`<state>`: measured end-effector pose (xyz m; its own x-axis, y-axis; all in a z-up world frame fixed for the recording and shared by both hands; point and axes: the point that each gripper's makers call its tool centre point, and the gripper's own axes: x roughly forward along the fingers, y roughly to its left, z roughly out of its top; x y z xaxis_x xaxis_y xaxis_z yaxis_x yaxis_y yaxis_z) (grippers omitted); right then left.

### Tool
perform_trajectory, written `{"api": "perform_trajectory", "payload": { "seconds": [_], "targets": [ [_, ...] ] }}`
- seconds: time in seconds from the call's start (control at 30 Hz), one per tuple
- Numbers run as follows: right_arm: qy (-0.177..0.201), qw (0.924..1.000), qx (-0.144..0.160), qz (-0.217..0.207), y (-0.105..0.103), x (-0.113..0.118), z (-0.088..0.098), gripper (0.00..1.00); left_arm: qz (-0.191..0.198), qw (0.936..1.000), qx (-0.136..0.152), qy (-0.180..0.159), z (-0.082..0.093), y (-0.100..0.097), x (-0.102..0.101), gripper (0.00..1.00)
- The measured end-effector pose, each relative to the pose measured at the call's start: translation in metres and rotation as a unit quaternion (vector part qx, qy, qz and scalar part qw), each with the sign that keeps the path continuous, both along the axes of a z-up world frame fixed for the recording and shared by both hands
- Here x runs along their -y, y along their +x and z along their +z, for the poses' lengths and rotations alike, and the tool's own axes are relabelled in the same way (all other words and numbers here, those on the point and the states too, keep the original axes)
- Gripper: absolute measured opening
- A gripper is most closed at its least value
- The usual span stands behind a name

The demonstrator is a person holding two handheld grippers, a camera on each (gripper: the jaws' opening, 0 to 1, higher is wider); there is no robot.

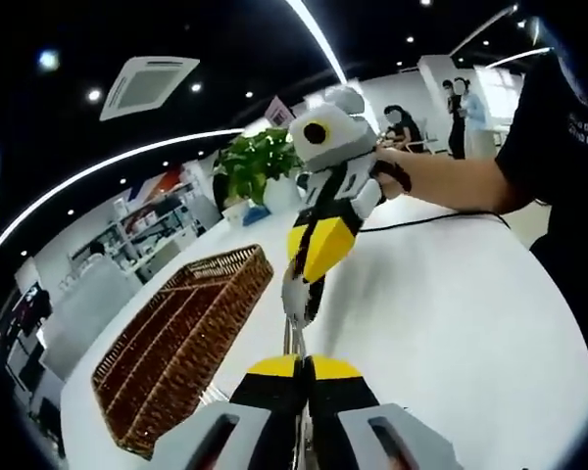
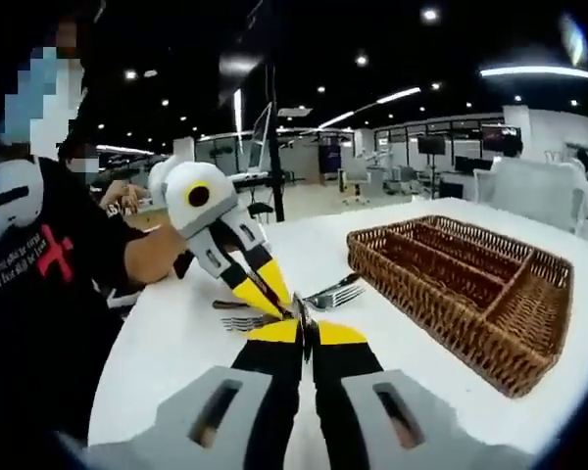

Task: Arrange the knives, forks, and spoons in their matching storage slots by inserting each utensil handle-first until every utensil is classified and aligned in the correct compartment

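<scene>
Left gripper view: left hand-held gripper (image 1: 301, 367) at the bottom, yellow tips pressed together on a thin metal utensil (image 1: 296, 338) that runs upward between them; kind of utensil not clear. Right hand-held gripper (image 1: 299, 299) reaching in from above, held by a hand (image 1: 392, 168), its tips meeting the same metal piece just ahead of the left one's tips; open or closed, cannot tell. Wicker basket (image 1: 181, 343) with long compartments on the white counter (image 1: 451, 323), to the left of both grippers. Green plant (image 1: 255, 162) farther back on the counter.

Right gripper view: right hand-held gripper (image 2: 304, 333) at the bottom, tips close together around a slim metal edge. Left hand-held gripper (image 2: 265, 294) coming in from the left, tips angled down to the same spot. Forks (image 2: 250, 321) and other cutlery (image 2: 335, 294) lying on the counter just beyond the tips, beside the basket (image 2: 461, 284), apart from it. Basket compartments bare where visible.
</scene>
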<state>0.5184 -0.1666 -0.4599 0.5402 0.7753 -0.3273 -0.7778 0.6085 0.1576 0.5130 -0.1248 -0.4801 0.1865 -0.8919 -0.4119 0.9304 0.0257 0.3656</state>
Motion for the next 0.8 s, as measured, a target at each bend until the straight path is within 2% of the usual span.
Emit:
{"api": "perform_trajectory", "payload": {
  "seconds": [0.03,0.1,0.17,0.23,0.33,0.37,0.4,0.63,0.73,0.8],
  "targets": [
    [0.003,1.0000,-0.005,-0.003,0.001,0.002,0.001,0.00,0.001,0.9999,0.011,-0.005,0.003,0.001,0.001,0.02],
    [0.022,0.9982,-0.054,-0.012,-0.001,0.003,-0.002,0.00,-0.009,0.9998,0.016,-0.004,0.002,0.000,0.001,0.03],
    [0.019,0.9962,-0.082,-0.023,0.000,0.004,-0.010,0.00,-0.006,0.9996,0.028,0.007,-0.002,0.002,0.000,0.06],
    [0.031,0.9884,-0.141,-0.048,0.000,0.004,-0.018,0.00,-0.006,0.9987,0.047,0.018,-0.007,0.005,-0.001,0.08],
    [0.065,0.9814,-0.171,-0.059,0.003,0.003,-0.020,0.00,-0.006,0.9981,0.058,0.022,-0.008,0.006,-0.001,0.07],
    [0.086,0.9744,-0.197,-0.064,0.002,0.003,-0.021,0.00,-0.005,0.9977,0.064,0.024,-0.007,0.006,-0.001,0.06],
    [0.098,0.9694,-0.214,-0.068,0.002,0.004,-0.021,0.00,-0.008,0.9964,0.081,0.022,-0.004,0.008,-0.001,0.05],
    [0.103,0.9661,-0.226,-0.069,0.000,0.003,-0.023,0.00,-0.015,0.9949,0.096,0.028,-0.005,0.006,-0.001,0.04],
    [0.112,0.9653,-0.230,-0.051,-0.005,0.003,-0.021,0.00,-0.025,0.9965,0.075,0.027,-0.003,-0.002,-0.002,0.02],
    [0.109,0.9688,-0.219,-0.040,-0.007,0.002,-0.020,0.00,-0.028,0.9975,0.059,0.025,-0.002,-0.005,-0.003,0.02]
  ]
}}
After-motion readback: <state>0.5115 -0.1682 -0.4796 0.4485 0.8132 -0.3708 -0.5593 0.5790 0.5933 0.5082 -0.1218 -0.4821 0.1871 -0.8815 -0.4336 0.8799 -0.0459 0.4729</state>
